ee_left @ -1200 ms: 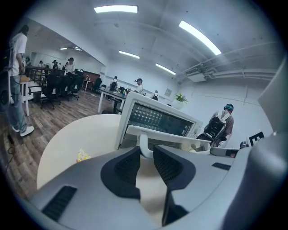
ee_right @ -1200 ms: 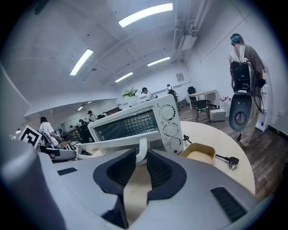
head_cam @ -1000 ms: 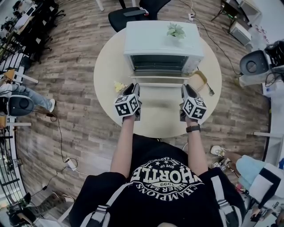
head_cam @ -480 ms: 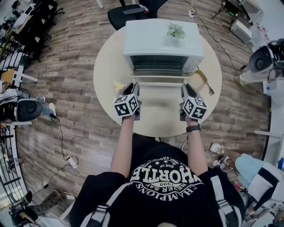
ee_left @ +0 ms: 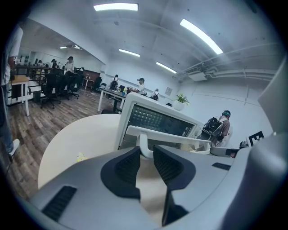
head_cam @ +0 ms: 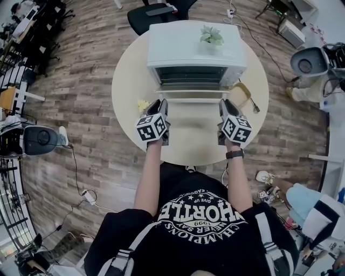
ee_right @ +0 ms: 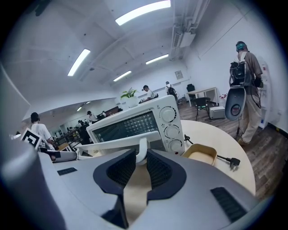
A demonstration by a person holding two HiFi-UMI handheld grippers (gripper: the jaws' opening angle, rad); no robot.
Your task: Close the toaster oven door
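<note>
Places the toaster oven [head_cam: 194,51] on the 12 o'clock half of the round table [head_cam: 129,81], front facing 6 o'clock. Shows the door [head_cam: 192,92] open, swung down toward 6 o'clock, with the white bar handle [head_cam: 194,100] along its free edge. Sets the left tongs [head_cam: 160,103] at the 9 o'clock end of the handle and the right tongs [head_cam: 225,103] at the 3 o'clock end, one in each hand, both pointing toward 12 o'clock and tilted slightly downward, marker cubes facing up. Confirms in the left gripper view the dark ribbed pads [ee_left: 128,164] pinching the curved white post of the handle, with the post held at the tips. Confirms the same pinch in the right gripper view, on the post at the opposite end of the bar. Locates three round knobs [ee_right: 170,131] in a column on the oven front, at the 3 o'clock side of the opening. Locates a small potted plant [head_cam: 211,36] on the oven top, toward its 1 o'clock corner. Locates a shallow tan dish [head_cam: 240,97] on the table just beside the 3 o'clock end of the door, with a black plug [ee_right: 231,162] lying near it at 4 o'clock. Locates a small yellow scrap [head_cam: 143,104] on the table at 9 o'clock of the left tongs, close but apart. Shows a dark office chair [head_cam: 156,13] on the wood floor [head_cam: 81,108] beyond the table at 11 o'clock.
</note>
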